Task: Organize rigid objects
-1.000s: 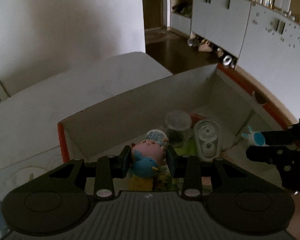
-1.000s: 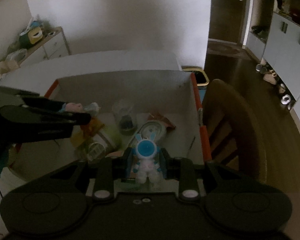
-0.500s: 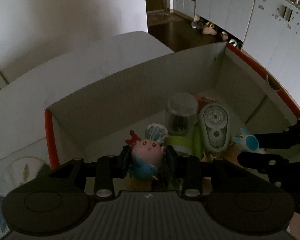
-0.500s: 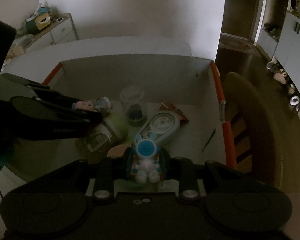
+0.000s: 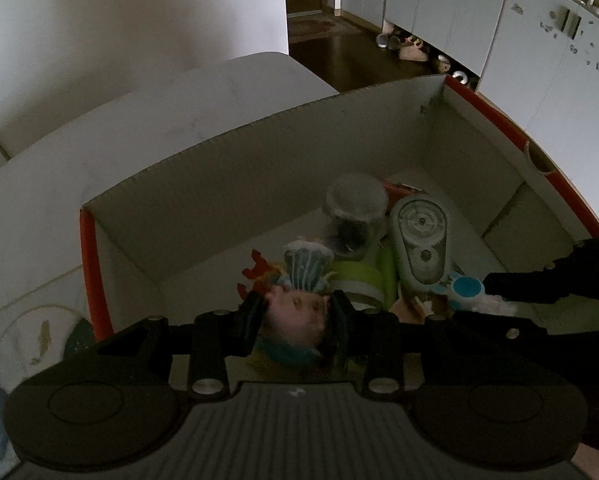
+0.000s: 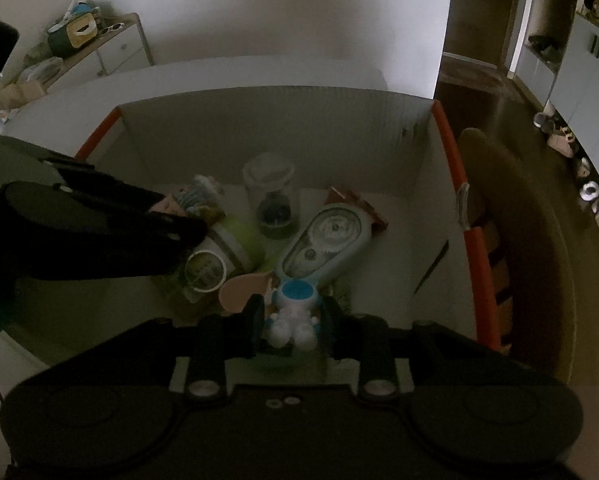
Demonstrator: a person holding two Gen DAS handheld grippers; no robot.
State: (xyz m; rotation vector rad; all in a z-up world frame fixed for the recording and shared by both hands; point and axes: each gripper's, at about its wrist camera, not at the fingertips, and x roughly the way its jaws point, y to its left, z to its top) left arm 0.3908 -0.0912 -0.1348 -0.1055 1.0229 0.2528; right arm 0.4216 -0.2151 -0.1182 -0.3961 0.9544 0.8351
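We're at the drop step over the white, orange-edged cardboard box. Left tool clamps the pink-and-blue figurine. Right tool has just been opening around the white-and-blue rabbit figurine, pads seemingly off it. Next: release both, lift out.

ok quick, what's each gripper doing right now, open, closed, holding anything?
Left gripper: closed on the pink and blue toy figure.
Right gripper: jaws have just been opening, the white and blue rabbit figure between them; pad contact cannot be told.

We count one box; in it two figurines, one jar, one tape dispenser, one green cup.
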